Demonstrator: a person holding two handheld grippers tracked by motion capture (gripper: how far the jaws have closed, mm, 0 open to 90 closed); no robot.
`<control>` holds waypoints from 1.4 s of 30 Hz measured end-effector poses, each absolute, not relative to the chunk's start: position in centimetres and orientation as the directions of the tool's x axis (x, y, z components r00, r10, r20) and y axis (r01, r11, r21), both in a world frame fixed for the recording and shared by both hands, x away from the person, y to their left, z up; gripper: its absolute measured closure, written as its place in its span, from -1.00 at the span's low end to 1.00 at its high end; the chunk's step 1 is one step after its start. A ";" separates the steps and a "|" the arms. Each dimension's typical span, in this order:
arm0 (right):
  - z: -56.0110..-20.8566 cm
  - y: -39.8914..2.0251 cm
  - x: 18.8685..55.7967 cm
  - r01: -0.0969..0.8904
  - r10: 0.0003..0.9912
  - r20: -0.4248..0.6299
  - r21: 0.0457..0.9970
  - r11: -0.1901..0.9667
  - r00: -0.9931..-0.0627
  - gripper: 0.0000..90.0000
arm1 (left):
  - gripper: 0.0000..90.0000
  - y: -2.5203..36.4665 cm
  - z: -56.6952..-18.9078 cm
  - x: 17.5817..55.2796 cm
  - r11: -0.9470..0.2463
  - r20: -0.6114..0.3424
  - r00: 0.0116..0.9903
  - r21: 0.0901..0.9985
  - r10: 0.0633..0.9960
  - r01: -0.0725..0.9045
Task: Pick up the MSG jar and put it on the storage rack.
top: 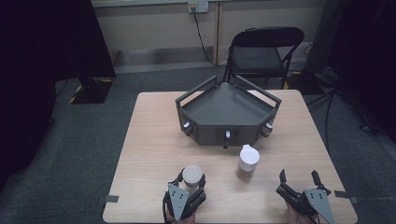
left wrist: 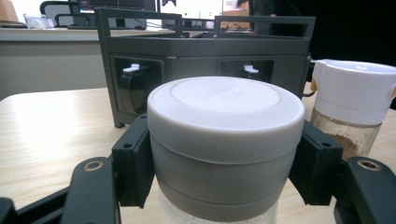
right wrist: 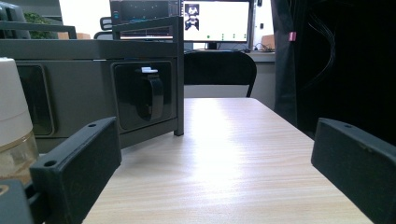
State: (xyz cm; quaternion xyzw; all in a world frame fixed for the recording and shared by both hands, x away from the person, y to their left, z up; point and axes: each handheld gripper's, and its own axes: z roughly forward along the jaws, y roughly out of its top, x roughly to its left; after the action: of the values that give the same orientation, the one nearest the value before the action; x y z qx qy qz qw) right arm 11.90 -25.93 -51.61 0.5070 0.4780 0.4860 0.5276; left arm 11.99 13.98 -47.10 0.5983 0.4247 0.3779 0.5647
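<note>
A jar with a grey round lid stands upright near the table's front edge. My left gripper is shut on it, the black pads pressing both sides just under the lid. A second jar with a white spouted lid and brownish contents stands to its right, free of both grippers. My right gripper rests at the front right of the table, jaws wide apart with nothing between them.
A dark grey angular tray stand with railings and small latches on its front faces sits at the table's middle back. A black folding chair stands behind the table. Bare wood lies to the left.
</note>
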 end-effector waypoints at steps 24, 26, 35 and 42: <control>-51.6 -25.9 11.9 -0.028 0.997 -0.012 1.000 0.014 0.071 -1.00 | -0.24 15.7 -45.5 13.0 -0.006 -0.024 0.431 0.998 0.902 0.067; -51.6 -25.9 11.9 -0.028 0.997 -0.012 1.000 0.014 0.071 -1.00 | -0.24 15.9 -45.3 13.2 -0.004 -0.025 0.439 0.998 0.898 0.066; -51.6 -25.9 11.9 -0.028 0.997 -0.011 1.000 0.013 0.071 -1.00 | -0.24 16.6 -44.0 14.4 0.004 -0.034 0.483 0.998 0.875 0.062; -51.6 -25.9 11.9 -0.029 0.997 -0.011 1.000 0.013 0.070 -1.00 | -0.24 17.2 -42.8 15.6 0.000 -0.032 0.523 0.998 0.852 0.060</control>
State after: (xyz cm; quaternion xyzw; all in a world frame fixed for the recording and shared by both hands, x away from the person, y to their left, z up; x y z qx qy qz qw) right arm 11.89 -25.93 -51.62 0.5069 0.4779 0.4862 0.5276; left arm 15.55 17.17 -42.82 0.6272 0.3636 0.3262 0.6066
